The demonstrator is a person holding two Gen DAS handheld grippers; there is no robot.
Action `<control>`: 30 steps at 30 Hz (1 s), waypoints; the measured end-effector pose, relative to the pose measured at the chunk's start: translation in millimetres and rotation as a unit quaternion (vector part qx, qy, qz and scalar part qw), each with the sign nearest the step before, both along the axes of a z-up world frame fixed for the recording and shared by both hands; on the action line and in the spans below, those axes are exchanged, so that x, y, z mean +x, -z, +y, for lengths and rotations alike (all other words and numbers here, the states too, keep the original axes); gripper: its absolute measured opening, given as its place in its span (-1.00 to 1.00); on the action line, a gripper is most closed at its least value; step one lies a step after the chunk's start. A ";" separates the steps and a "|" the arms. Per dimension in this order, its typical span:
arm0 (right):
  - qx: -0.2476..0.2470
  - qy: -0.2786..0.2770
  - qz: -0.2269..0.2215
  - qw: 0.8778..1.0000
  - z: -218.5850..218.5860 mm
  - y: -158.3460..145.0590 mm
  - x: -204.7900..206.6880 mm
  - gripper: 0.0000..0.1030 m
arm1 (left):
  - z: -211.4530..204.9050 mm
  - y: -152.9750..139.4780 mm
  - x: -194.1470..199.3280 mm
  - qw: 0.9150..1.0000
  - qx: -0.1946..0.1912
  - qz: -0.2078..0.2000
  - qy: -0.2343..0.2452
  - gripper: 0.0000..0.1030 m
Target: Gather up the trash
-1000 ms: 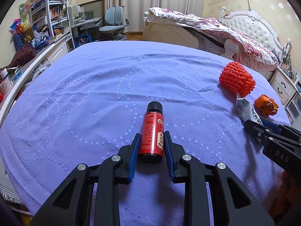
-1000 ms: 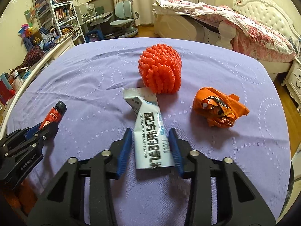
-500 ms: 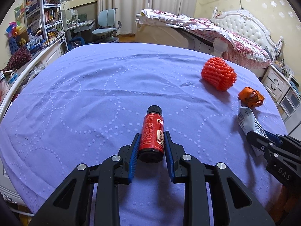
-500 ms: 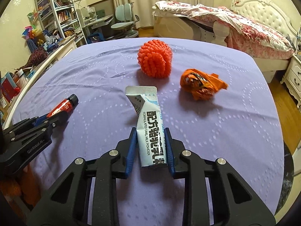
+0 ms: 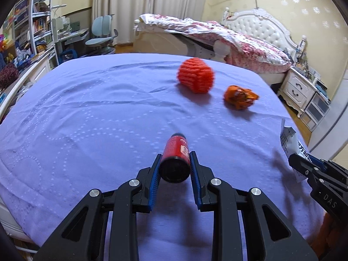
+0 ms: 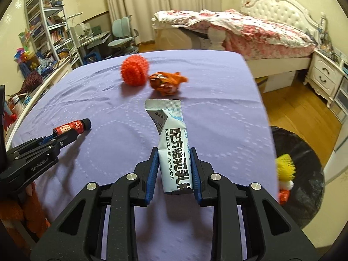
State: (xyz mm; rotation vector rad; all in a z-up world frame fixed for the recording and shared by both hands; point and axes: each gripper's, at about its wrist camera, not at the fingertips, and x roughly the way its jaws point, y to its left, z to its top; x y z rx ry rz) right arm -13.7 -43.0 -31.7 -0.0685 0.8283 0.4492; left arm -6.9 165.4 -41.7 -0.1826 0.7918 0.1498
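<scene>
My left gripper (image 5: 174,165) is shut on a small red bottle (image 5: 175,158) with a black cap, held above the purple bedspread (image 5: 87,113). A white and blue milk powder sachet (image 6: 174,150) sticks up between the pads of my right gripper (image 6: 174,165), which is shut on it. Farther back on the spread lie a red foam net (image 5: 195,77) and a crumpled orange wrapper (image 5: 240,96). The right view also shows the left gripper (image 6: 65,136) with the bottle (image 6: 71,127) at the left, plus the net (image 6: 134,70) and the wrapper (image 6: 166,82).
A bin lined with a black bag (image 6: 304,167) stands on the floor right of the bed edge, with a yellow foam net (image 6: 285,167) inside. Behind are a second bed (image 5: 228,41), a white nightstand (image 5: 298,89), a desk chair (image 5: 102,39) and bookshelves (image 5: 32,28).
Both grippers have lifted their items off the spread and swung right. The right gripper's jaws closed onto the sachet. The bin has come into the right view.
</scene>
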 end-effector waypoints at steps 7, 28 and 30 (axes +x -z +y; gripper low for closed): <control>0.002 0.071 -0.018 0.997 -62.3 -4.9 -3.8 -0.47 | -53.7 -9.0 5.7 0.998 -0.004 -0.013 0.054 -0.47; 0.025 0.220 -0.015 0.975 -200.1 11.1 8.9 -0.47 | -207.9 -13.1 47.7 0.978 0.022 -0.030 0.204 -0.49; 0.029 0.226 -0.012 0.974 -207.2 14.5 9.8 -0.47 | -217.7 -11.2 50.8 0.977 0.028 -0.030 0.210 -0.49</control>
